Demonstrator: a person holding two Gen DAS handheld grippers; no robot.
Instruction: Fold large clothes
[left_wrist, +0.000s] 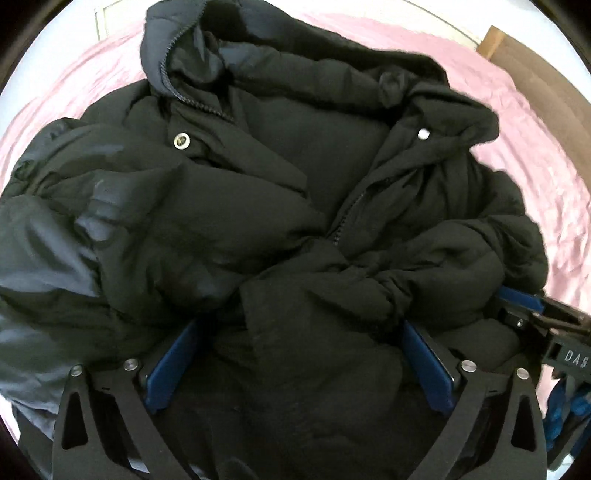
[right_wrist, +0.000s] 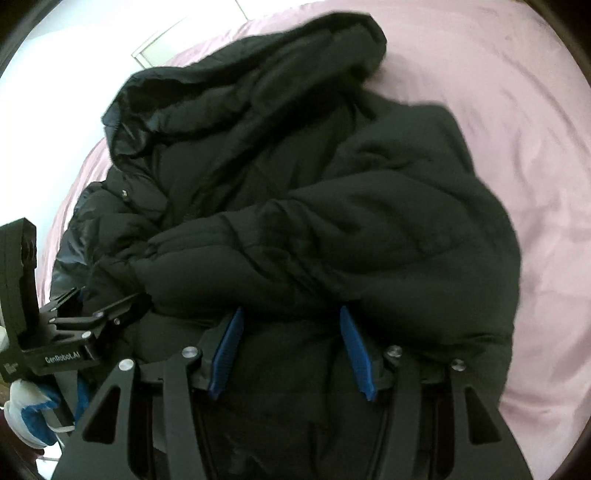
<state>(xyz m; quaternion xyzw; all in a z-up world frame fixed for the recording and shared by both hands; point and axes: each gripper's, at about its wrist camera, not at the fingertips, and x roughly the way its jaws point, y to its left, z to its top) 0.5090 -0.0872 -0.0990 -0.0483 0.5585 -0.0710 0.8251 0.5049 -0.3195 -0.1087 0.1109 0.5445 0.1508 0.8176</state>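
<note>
A large black puffer jacket (left_wrist: 258, 206) with a hood, zipper and snap buttons lies bunched on a pink bed sheet (left_wrist: 524, 155). It also fills the right wrist view (right_wrist: 332, 229), hood at the far end. My left gripper (left_wrist: 301, 325) is open, its blue pads (left_wrist: 173, 365) spread wide with jacket fabric bulging between them. My right gripper (right_wrist: 290, 314) is open too, blue pads (right_wrist: 356, 350) apart around a thick fold of the jacket's near edge. Each gripper shows in the other's view: the right one (left_wrist: 532, 317) and the left one (right_wrist: 92, 317), both pressed into the jacket.
The pink sheet (right_wrist: 517, 110) covers the bed around the jacket. A brown headboard or box (left_wrist: 535, 77) stands at the far right. White wall and a door frame (right_wrist: 155, 44) lie beyond the bed. A gloved hand (right_wrist: 29, 417) holds the left gripper.
</note>
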